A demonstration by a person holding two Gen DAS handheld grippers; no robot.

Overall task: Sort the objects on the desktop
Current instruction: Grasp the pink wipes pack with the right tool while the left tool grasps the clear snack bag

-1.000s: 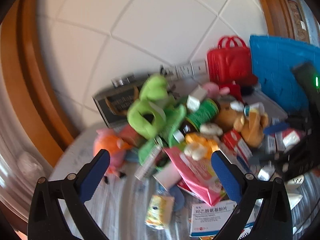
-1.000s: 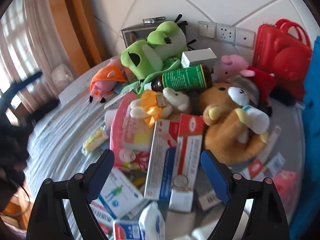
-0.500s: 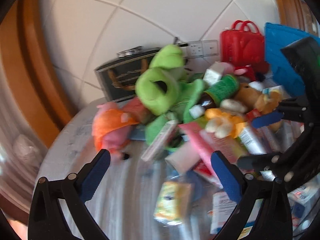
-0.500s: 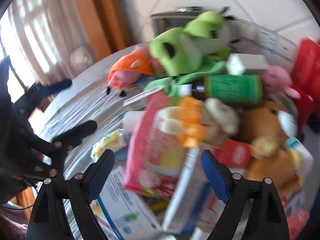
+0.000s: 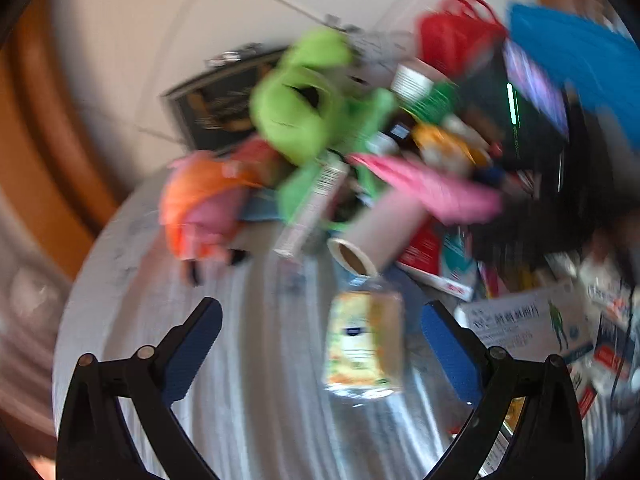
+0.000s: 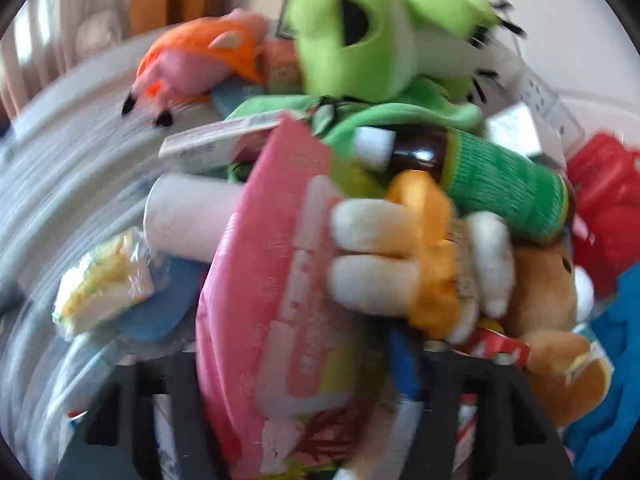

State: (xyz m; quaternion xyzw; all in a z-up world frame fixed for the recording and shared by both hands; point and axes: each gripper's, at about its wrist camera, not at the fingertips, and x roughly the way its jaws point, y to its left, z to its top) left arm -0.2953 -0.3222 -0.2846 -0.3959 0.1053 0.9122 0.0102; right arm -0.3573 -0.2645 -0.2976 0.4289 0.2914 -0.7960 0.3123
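A heap of toys, boxes and bottles covers the table. My left gripper (image 5: 320,320) is open and empty, low over the table, with a yellow snack packet (image 5: 362,346) between its fingers and a white roll (image 5: 380,232) just beyond. My right gripper has pushed into the heap: a pink packet (image 6: 288,300) fills the space between its black arms and hides the fingertips. Close ahead are a white and orange plush (image 6: 420,256), a green-labelled brown bottle (image 6: 480,180) and a green plush (image 6: 360,52). Both views are blurred.
An orange and pink plush (image 5: 204,200) lies at the left of the heap. A red toy case (image 5: 456,40) and a blue basket (image 5: 580,72) stand at the back right. Medicine boxes (image 5: 528,324) lie at the right. A dark case (image 5: 216,104) stands against the wall.
Both grippers have moved forward and down toward the heap. The right gripper has closed in on the pink packet, which now covers its fingers. The left gripper now straddles the yellow packet.
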